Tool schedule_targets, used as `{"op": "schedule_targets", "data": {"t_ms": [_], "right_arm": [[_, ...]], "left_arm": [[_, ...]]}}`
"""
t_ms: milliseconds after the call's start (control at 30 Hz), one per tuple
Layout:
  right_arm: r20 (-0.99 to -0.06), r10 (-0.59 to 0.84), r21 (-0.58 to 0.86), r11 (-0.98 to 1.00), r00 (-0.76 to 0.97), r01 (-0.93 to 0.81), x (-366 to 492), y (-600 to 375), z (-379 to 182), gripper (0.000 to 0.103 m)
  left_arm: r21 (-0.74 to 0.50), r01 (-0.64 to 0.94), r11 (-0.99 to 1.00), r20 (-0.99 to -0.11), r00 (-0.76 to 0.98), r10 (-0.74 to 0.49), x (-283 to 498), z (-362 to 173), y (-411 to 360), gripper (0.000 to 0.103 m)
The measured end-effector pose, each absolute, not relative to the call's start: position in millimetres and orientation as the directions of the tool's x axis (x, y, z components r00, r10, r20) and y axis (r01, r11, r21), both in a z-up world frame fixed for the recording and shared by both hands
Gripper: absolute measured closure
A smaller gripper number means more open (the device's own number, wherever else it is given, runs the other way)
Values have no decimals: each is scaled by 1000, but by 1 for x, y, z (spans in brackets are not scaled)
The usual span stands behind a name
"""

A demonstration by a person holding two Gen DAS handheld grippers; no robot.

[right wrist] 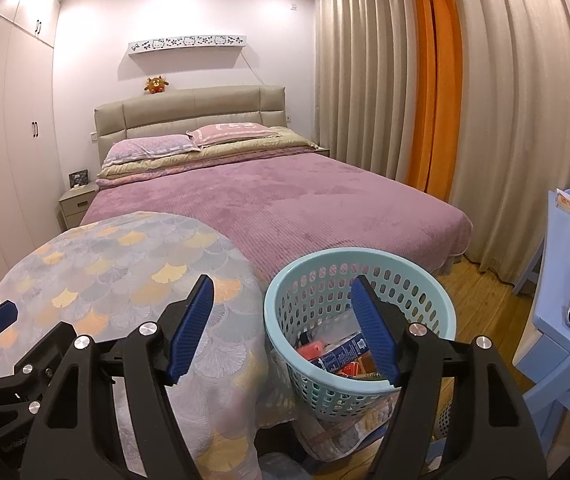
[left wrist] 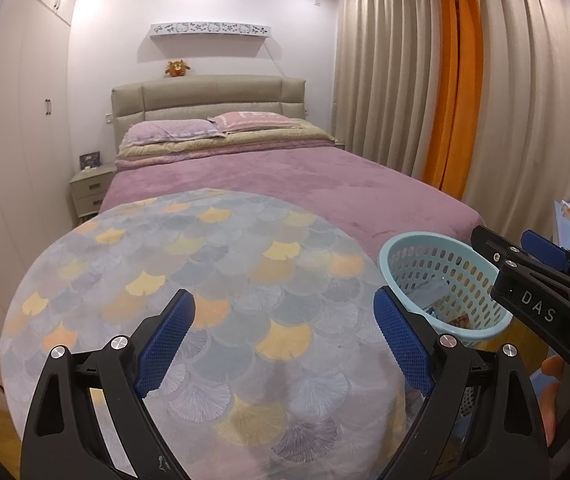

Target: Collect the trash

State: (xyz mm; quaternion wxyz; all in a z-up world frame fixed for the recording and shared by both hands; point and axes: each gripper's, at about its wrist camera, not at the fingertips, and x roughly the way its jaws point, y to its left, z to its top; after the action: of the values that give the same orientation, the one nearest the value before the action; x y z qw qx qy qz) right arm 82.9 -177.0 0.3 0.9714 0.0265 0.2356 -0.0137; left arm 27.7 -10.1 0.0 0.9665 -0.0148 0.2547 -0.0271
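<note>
Pale blue plastic catches the eye first: a perforated basket [right wrist: 359, 328] stands just beside the round table draped in a fan-patterned cloth [left wrist: 205, 280], at the foot of the bed [right wrist: 285, 208]. Inside it lie the collected bits of trash [right wrist: 335, 354]: a blue printed carton, something red, a clear wrapper. The print on the carton is too small to read.

Both tools hover with nothing in them. The left gripper [left wrist: 285, 344] hangs over the cloth with its blue pads spread wide. The right gripper [right wrist: 285, 328] sits near the basket's rim, its jaws parted a little less and empty, one pad in front of the basket's mouth.

By my reckoning the gathering is close to done, or the person pauses between pieces; the tabletop shows no litter that I can make out. Whatever comes next calls for finding any leftover piece, or else lifting the basket by its rim.

Readable writing is scarce: "DAS" in white letters on the right tool's black body, seen from the left camera.
</note>
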Motion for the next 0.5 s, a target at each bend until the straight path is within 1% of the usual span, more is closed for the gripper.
{"op": "schedule_targets", "data": {"t_ms": [500], "right_arm": [[-450,-19,35,999,893,39,79,-176,3,35]], "left_arm": [[-48,47,998,-489,870,-65,28,0,-12,15]]}}
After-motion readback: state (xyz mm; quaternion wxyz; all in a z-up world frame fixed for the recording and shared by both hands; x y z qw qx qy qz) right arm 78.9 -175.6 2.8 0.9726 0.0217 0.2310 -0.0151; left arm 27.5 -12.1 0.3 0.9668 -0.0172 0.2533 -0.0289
